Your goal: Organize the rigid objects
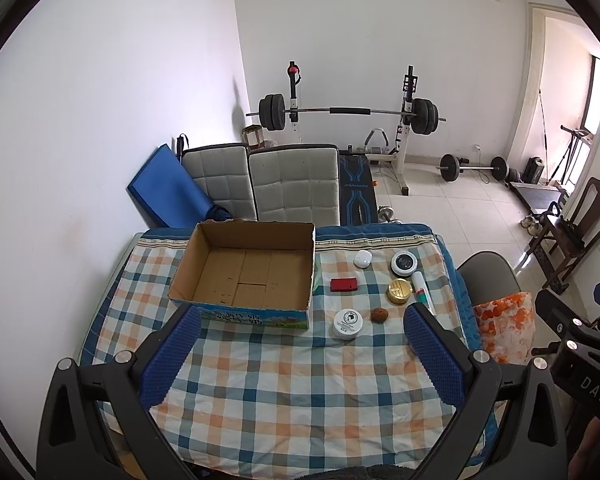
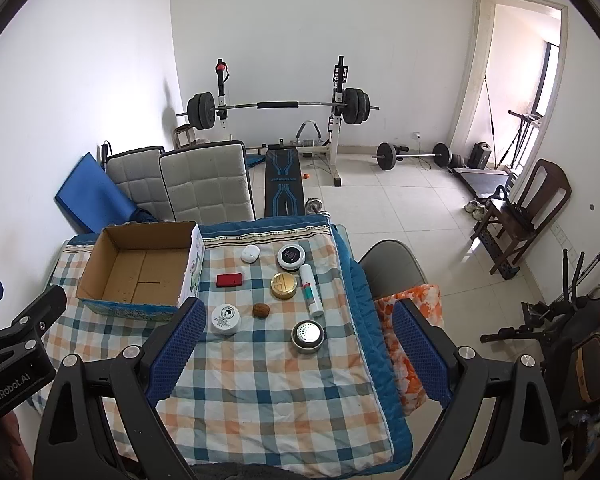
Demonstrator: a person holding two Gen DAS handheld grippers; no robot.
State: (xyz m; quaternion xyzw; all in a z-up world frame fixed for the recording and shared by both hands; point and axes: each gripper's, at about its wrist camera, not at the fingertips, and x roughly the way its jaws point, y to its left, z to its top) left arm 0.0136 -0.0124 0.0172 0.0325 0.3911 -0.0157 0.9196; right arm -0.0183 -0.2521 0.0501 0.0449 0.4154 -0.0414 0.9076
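An open, empty cardboard box (image 1: 244, 272) (image 2: 140, 268) sits at the table's far left. To its right lie small items: a white earbud case (image 2: 249, 255), a black-lidded jar (image 2: 290, 257), a red case (image 2: 229, 280), a gold tin (image 2: 284, 286), a white tube (image 2: 311, 290), a white jar (image 2: 225, 319), a walnut (image 2: 261, 310) and a silver-topped tin (image 2: 307, 336). My left gripper (image 1: 300, 356) hovers open above the near table, nothing between its blue pads. Also held high, my right gripper (image 2: 300, 354) is open and empty over the table's right half.
A checked cloth (image 2: 260, 400) covers the table. Two grey padded chairs (image 1: 292, 188) stand behind it, and a grey chair with an orange cloth (image 2: 404, 312) stands at the right edge. A weight bench, barbells and a wooden chair occupy the tiled floor beyond.
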